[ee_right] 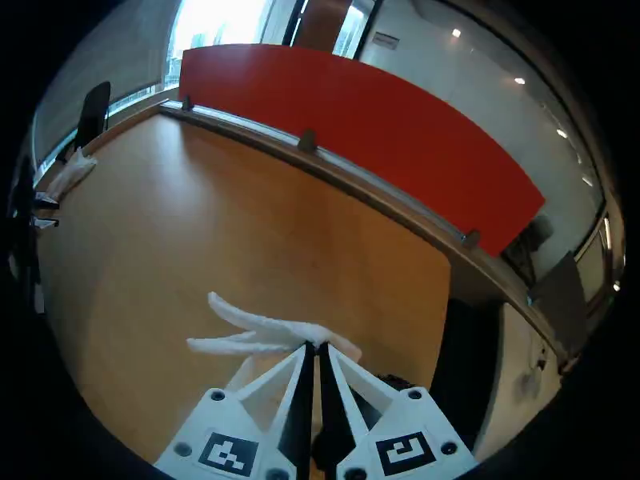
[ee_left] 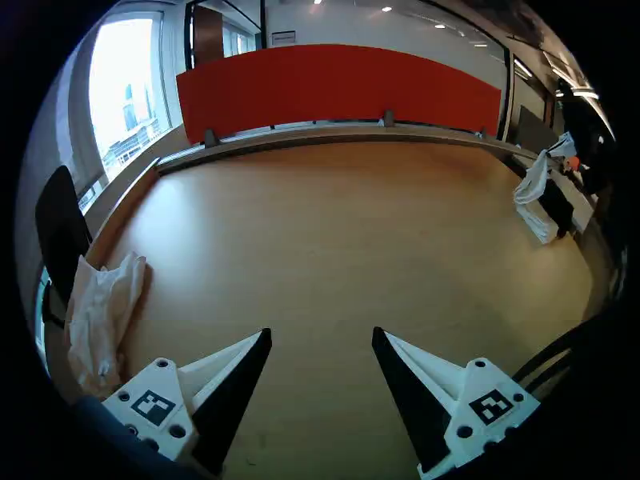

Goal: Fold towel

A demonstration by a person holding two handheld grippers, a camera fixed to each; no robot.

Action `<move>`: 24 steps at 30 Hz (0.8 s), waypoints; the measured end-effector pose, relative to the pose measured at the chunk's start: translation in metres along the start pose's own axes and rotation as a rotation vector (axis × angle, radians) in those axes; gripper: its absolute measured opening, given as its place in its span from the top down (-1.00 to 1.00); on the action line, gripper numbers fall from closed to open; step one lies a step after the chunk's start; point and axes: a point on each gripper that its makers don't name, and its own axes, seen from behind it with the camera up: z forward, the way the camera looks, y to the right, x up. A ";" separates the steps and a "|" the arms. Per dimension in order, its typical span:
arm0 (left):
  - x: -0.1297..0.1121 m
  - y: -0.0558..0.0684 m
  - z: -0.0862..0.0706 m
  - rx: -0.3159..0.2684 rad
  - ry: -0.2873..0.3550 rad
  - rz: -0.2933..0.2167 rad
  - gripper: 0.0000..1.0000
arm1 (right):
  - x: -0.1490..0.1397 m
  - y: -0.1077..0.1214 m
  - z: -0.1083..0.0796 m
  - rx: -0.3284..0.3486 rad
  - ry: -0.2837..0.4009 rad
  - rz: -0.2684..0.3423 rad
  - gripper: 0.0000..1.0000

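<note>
My right tongs are pressed together, pinching a bunched white cloth towel at their tips over the light wooden table. My left tongs hang spread above that tabletop.

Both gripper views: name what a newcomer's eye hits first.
The long red divider stands along the far edge of the wooden table. In the right gripper view, the right gripper is shut on a white towel. The left gripper is open above bare wood.
</note>
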 end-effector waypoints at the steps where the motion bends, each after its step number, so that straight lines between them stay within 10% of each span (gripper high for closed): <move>1: 0.000 0.000 0.000 0.000 -0.001 0.002 -0.87 | -0.006 0.001 -0.001 -0.003 -0.009 0.000 0.91; 24: 0.001 0.001 -0.001 -0.005 -0.005 0.026 -0.86 | -0.096 -0.005 -0.009 -0.037 -0.111 0.081 0.91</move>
